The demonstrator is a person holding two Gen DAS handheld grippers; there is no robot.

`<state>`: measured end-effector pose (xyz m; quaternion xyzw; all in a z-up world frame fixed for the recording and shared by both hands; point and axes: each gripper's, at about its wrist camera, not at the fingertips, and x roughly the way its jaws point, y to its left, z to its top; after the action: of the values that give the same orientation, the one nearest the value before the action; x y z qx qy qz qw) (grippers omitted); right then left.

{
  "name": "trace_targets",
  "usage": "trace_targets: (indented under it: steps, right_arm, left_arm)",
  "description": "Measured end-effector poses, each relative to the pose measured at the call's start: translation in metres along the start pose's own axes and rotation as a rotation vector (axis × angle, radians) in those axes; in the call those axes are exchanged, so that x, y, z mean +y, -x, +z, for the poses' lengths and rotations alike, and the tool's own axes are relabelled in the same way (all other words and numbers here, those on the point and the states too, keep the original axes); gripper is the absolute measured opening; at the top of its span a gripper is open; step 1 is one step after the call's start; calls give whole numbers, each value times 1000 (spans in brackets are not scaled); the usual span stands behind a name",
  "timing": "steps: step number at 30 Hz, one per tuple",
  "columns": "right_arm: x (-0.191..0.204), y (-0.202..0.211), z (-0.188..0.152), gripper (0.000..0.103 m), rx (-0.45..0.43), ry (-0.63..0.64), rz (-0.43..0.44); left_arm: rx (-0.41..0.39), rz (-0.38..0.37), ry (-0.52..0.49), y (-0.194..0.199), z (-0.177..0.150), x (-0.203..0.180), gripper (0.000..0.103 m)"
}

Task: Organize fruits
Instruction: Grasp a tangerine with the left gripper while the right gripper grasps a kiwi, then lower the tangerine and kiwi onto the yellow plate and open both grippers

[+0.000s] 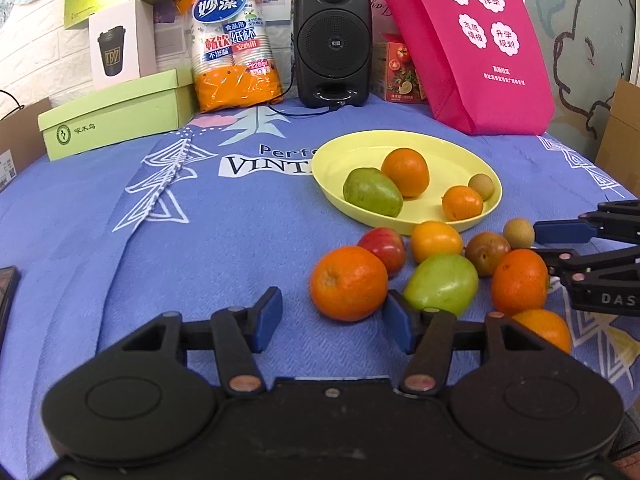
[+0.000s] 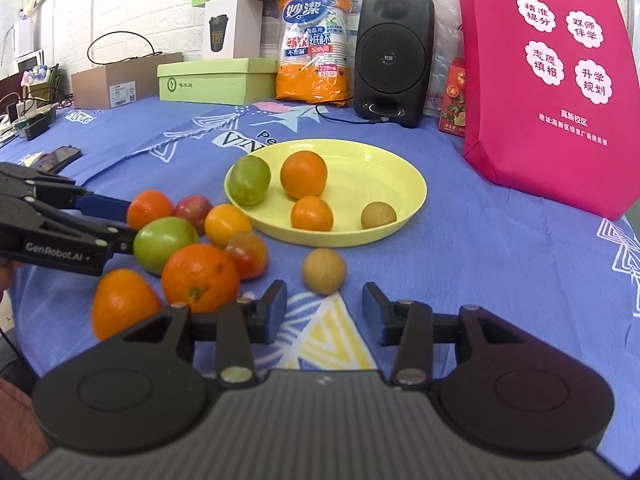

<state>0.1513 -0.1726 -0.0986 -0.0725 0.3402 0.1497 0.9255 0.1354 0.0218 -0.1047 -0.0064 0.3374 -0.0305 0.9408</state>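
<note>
A yellow plate (image 1: 336, 152) (image 2: 392, 172) holds a green fruit (image 1: 372, 192), two oranges (image 1: 405, 172) (image 2: 312, 213) and a small brown fruit (image 2: 378, 215). Several loose fruits lie on the blue cloth before it. My left gripper (image 1: 334, 322) is open, just short of a big orange (image 1: 348, 283) and a green fruit (image 1: 442, 281); it also shows in the right wrist view (image 2: 128, 224). My right gripper (image 2: 325, 312) is open, just short of a small brown fruit (image 2: 324, 271); it also shows in the left wrist view (image 1: 542, 246).
At the table's back stand a black speaker (image 1: 332, 36), a pink bag (image 1: 472, 44), an orange pack of paper cups (image 1: 234, 40) and a green box (image 1: 116, 114). A dark phone (image 2: 60, 157) lies at the left.
</note>
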Motion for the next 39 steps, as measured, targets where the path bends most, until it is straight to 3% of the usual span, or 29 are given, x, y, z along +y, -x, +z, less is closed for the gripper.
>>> trace_targets:
  steps: [7, 9, 12, 24, 27, 34, 39]
  right_arm:
    - [1, -16, 9, 40, 11, 3, 0]
    - [4, -16, 8, 31, 8, 13, 12]
    - [4, -15, 6, 31, 3, 0, 10]
    - [5, 3, -5, 30, -12, -20, 5]
    - [6, 7, -8, 26, -16, -17, 8]
    - [5, -7, 2, 29, -1, -33, -11]
    - [6, -10, 3, 26, -13, -33, -10]
  left_arm:
    - [-6, -8, 16, -4, 2, 1, 56]
    - [-13, -15, 27, -3, 1, 1, 51]
    - [-18, -33, 34, -2, 1, 1, 40]
    - [-19, -33, 49, 15, -7, 2, 39]
    - [-17, -32, 51, 21, -11, 1, 39]
    - [-13, -23, 49, 21, -12, -1, 39]
    - [-14, -25, 51, 24, -13, -1, 39]
